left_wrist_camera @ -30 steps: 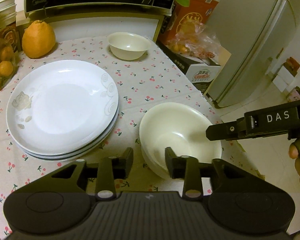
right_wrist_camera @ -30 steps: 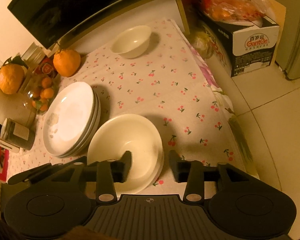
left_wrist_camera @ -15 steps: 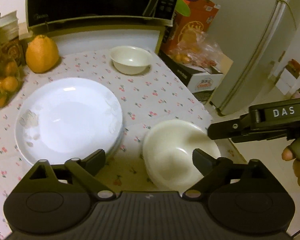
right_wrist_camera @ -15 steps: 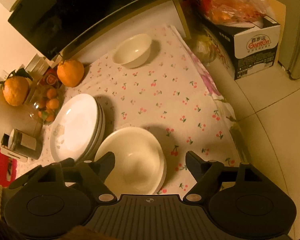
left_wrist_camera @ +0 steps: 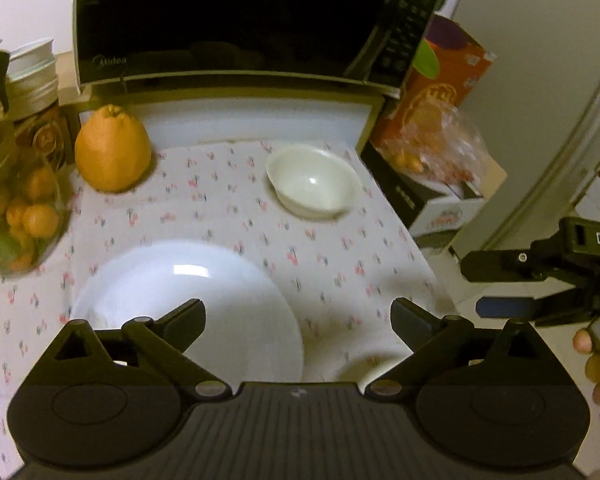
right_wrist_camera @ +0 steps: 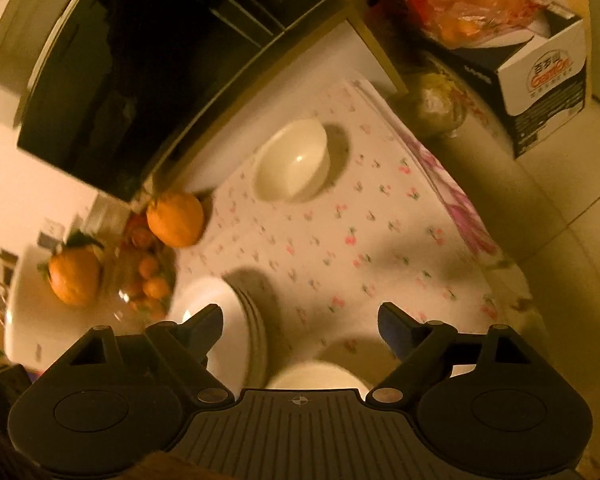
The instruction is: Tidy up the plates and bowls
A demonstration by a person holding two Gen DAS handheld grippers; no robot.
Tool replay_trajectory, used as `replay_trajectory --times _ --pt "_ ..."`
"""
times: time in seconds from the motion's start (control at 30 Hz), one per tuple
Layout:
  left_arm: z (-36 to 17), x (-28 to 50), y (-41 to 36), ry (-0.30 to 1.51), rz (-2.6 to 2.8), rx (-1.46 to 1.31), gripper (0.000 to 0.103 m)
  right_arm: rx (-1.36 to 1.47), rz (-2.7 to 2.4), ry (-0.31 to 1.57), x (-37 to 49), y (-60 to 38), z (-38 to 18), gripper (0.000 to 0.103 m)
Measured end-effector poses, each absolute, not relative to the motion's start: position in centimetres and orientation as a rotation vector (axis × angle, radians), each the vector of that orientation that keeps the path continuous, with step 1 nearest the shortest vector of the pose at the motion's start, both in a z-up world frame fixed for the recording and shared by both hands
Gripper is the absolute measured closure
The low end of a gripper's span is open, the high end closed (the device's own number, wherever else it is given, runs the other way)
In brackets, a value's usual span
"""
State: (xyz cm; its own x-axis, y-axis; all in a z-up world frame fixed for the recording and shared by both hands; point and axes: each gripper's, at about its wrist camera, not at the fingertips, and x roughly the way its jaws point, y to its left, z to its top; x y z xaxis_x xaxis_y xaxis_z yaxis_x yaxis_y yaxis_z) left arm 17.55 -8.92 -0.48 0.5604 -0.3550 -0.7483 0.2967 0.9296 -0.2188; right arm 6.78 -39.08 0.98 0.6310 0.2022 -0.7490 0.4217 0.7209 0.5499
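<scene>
White plates [left_wrist_camera: 188, 312] sit stacked lower left, cream bowl [left_wrist_camera: 312, 186] at centre below the Midea microwave [left_wrist_camera: 236, 20] (Ganten box [right_wrist_camera: 548, 68] upper right). Left gripper [left_wrist_camera: 298, 320] and right gripper [right_wrist_camera: 300, 326] both spread wide, gripping nothing; DAS label visible.

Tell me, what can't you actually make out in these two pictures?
- Near bowls: both views, mostly hidden behind the gripper bodies; count unclear.
- Plates: blurred; the left view shows only the top one, count unclear in the right.
- Right gripper: left view, cut off by the right edge.
- Cloth print: smeared by motion.
</scene>
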Motion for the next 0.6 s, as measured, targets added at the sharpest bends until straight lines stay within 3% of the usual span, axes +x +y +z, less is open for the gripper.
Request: replay_trajectory --times 0.37,0.6 --pt "-0.9 25.8 -9.9 0.944 -0.392 -0.143 0.01 0.883 -0.171 0.902 13.1 -42.7 -1.6 0.017" --pt "-3.3 29.4 -10.5 0.97 -0.409 -0.22 0.03 0.898 -0.173 0.884 16.4 -43.9 -3.3 0.017"
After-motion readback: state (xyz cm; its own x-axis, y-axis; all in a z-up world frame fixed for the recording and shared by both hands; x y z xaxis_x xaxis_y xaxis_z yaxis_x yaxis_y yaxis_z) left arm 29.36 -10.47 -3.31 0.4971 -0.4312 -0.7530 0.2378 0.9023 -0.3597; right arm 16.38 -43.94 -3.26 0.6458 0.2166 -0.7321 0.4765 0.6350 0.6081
